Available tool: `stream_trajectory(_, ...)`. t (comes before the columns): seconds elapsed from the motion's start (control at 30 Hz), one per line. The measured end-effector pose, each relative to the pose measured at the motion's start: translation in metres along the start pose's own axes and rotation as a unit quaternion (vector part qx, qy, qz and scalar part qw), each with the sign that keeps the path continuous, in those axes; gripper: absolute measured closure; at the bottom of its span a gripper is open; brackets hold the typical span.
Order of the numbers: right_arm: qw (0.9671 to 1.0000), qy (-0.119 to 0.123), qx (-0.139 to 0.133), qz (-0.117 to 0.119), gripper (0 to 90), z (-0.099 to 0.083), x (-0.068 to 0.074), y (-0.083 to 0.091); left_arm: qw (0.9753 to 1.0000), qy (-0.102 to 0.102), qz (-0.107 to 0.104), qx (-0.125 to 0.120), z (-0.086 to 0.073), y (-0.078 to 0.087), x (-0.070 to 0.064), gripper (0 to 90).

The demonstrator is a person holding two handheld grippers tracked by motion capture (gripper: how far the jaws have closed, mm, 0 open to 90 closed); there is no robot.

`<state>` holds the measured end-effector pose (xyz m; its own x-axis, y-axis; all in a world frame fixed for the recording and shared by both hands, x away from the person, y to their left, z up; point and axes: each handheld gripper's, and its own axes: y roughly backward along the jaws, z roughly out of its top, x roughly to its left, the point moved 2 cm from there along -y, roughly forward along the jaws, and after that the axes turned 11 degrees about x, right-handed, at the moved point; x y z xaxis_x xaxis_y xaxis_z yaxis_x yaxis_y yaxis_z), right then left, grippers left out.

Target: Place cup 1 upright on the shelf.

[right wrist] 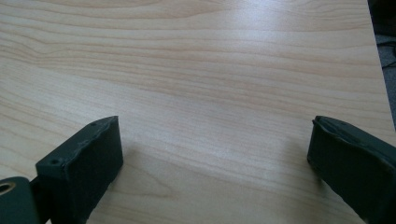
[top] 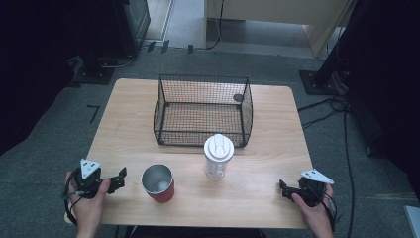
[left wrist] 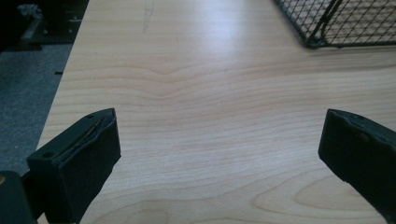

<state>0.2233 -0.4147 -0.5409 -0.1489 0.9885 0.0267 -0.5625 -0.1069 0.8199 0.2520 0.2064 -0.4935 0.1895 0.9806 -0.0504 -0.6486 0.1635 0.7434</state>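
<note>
The pale wooden tabletop point(top: 277, 129) carries a black wire-mesh basket point(top: 203, 110) near the middle of its far edge. In front of the basket's near right corner stands a clear plastic bottle with a white lid point(top: 218, 156), upright. Left of it, closer to the near edge, stands a red cup with a silvery metal inside point(top: 158, 183), also upright. The left gripper point(top: 120, 179) rests at the near left corner, just beside the cup, jaws spread wide apart and holding nothing. The right gripper point(top: 283, 189) sits at the near right corner, well apart from the bottle, jaws likewise gaping over bare wood.
</note>
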Motion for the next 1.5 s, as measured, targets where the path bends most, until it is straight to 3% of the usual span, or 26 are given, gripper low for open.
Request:
stream_trajectory(0.1,1.0,-0.001,0.0,0.0,2.8,0.001,-0.001,-0.001,0.9999,0.005,-0.014,-0.009,-0.001,0.007,-0.001,0.0)
stream_trajectory(0.4,1.0,0.0,0.0,0.0,2.7,0.002,-0.001,-0.002,0.9987,-0.011,-0.037,-0.032,0.008,0.029,-0.014,0.0)
stream_trajectory(0.6,1.0,0.0,0.0,0.0,2.8,0.002,-0.001,-0.002,0.9957,-0.041,-0.066,-0.049,0.013,0.043,-0.036,0.0)
stream_trajectory(0.83,1.0,0.0,0.0,0.0,2.7,0.002,-0.001,-0.002,0.9928,-0.048,-0.089,-0.065,0.016,0.055,-0.046,0.0)
stream_trajectory(1.07,1.0,0.0,0.0,0.0,2.7,0.002,-0.001,-0.002,0.9883,-0.052,-0.116,-0.085,0.018,0.063,-0.06,0.0)
stream_trajectory(1.23,1.0,0.0,0.0,0.0,2.7,0.002,-0.001,-0.002,0.9832,-0.063,-0.143,-0.095,0.017,0.066,-0.073,0.0)
stream_trajectory(1.27,1.0,0.0,0.0,0.0,2.7,0.002,-0.001,-0.002,0.9832,-0.063,-0.143,-0.095,0.017,0.066,-0.073,0.0)
stream_trajectory(1.3,1.0,0.0,0.0,0.0,2.7,0.002,-0.001,-0.002,0.9813,-0.064,-0.151,-0.101,0.017,0.066,-0.076,0.0)
stream_trajectory(1.5,1.0,0.0,0.0,0.0,2.7,0.002,-0.001,-0.002,0.9784,-0.07,-0.164,-0.105,0.013,0.065,-0.087,0.0)
